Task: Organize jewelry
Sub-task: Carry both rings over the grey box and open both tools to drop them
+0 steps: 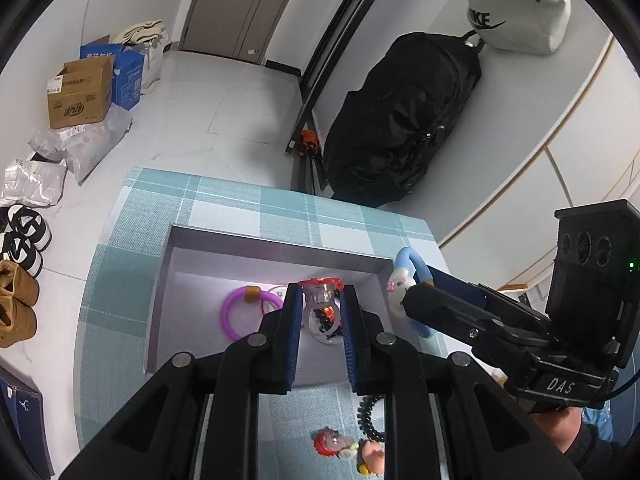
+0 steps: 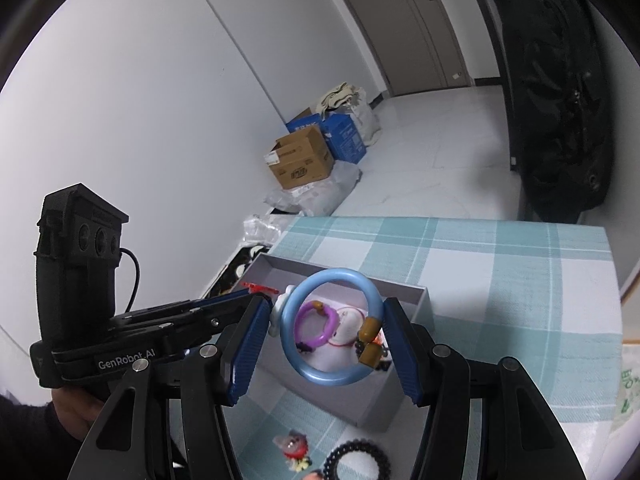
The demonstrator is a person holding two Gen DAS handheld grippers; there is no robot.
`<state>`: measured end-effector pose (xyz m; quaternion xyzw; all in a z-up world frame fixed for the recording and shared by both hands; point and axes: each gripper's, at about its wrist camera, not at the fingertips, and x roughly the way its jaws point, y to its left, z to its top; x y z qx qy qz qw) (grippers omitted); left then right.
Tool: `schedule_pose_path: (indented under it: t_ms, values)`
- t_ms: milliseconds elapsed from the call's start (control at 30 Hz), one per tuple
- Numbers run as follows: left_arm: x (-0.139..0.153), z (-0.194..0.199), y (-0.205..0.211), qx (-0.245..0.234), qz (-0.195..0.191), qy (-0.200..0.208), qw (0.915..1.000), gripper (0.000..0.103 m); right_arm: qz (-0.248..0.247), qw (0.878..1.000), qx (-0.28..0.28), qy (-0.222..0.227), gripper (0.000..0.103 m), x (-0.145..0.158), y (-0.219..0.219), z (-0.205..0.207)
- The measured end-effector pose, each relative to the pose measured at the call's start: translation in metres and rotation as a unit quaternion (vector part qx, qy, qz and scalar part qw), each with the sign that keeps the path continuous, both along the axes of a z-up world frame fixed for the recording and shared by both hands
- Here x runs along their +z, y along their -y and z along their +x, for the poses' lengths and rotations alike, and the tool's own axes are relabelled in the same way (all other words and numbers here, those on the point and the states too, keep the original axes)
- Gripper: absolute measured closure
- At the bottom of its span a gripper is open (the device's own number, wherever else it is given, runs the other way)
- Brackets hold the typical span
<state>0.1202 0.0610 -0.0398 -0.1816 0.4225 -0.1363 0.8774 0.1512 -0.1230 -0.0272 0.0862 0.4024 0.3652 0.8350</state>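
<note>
My left gripper [image 1: 322, 297] is shut on a clear plastic ring with a red top [image 1: 320, 294], held over the open grey box [image 1: 280, 246]. My right gripper [image 2: 326, 307] is shut on a light blue bangle [image 2: 294, 354] with brown beads and a white charm, held upright above the box's [image 2: 352, 404] near wall. In the left wrist view the right gripper [image 1: 408, 294] with the bangle [image 1: 412, 256] is at the box's right corner. A purple bracelet [image 1: 232, 316] and other small pieces lie inside the box.
The box sits on a teal plaid cloth [image 1: 224, 200]. In front of it lie a black coiled band [image 2: 356, 464] and a small red charm [image 2: 294, 446]. A black bag [image 1: 404, 120], cardboard boxes [image 1: 80, 96] and shoes [image 1: 18, 292] are on the floor.
</note>
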Motion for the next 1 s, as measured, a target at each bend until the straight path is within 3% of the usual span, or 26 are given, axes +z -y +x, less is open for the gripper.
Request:
schedule_pose_path:
  t_ms: [500, 1000]
  values:
    - [-0.016, 0.016, 0.006, -0.009, 0.014, -0.029, 0.9994, 0.089, -0.003, 1.000, 0.021, -0.013, 0.045, -0.013, -0.006, 0.013]
    - [-0.024, 0.020, 0.005, -0.013, -0.013, -0.057, 0.9982, 0.088, 0.000, 1.000, 0.009, -0.013, 0.039, -0.014, -0.005, 0.014]
